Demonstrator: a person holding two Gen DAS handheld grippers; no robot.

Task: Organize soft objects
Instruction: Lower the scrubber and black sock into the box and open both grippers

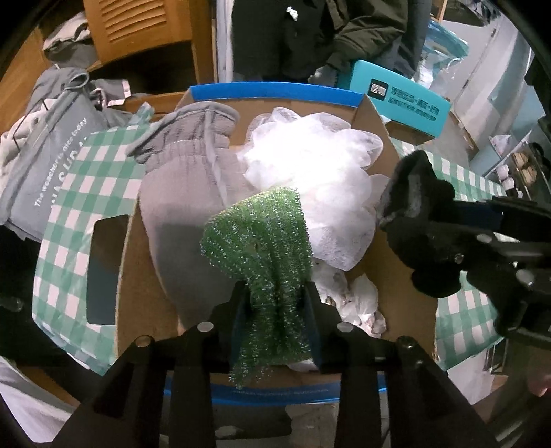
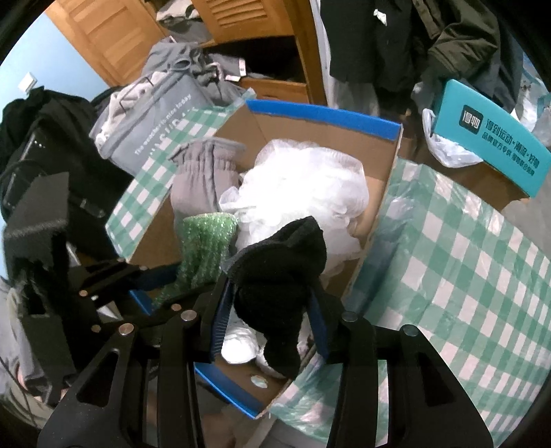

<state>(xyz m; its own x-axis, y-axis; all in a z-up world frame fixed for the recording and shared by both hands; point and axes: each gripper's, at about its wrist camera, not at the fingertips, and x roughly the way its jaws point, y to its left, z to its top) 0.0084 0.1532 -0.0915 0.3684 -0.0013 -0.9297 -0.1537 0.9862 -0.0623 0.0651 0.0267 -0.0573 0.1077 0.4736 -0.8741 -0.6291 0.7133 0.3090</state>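
My left gripper (image 1: 275,293) is shut on a green glittery scrub cloth (image 1: 261,241) and holds it over an open cardboard box (image 1: 275,98) with blue-taped rims. My right gripper (image 2: 270,293) is shut on a black soft cloth (image 2: 279,275) above the same box (image 2: 323,120). In the box lie a grey glove (image 1: 186,193) and a white mesh bath puff (image 1: 310,165). The right gripper with the black cloth (image 1: 413,206) shows at the right of the left wrist view. The green cloth (image 2: 206,241) and the left gripper (image 2: 162,275) show at the left of the right wrist view.
A green-and-white checked cloth (image 2: 465,258) covers the surface around the box. A grey printed bag (image 1: 51,172) with clothes stands left. A teal box (image 2: 492,144) lies behind to the right. Wooden cupboards (image 2: 248,27) and hanging dark coats (image 2: 396,41) stand behind.
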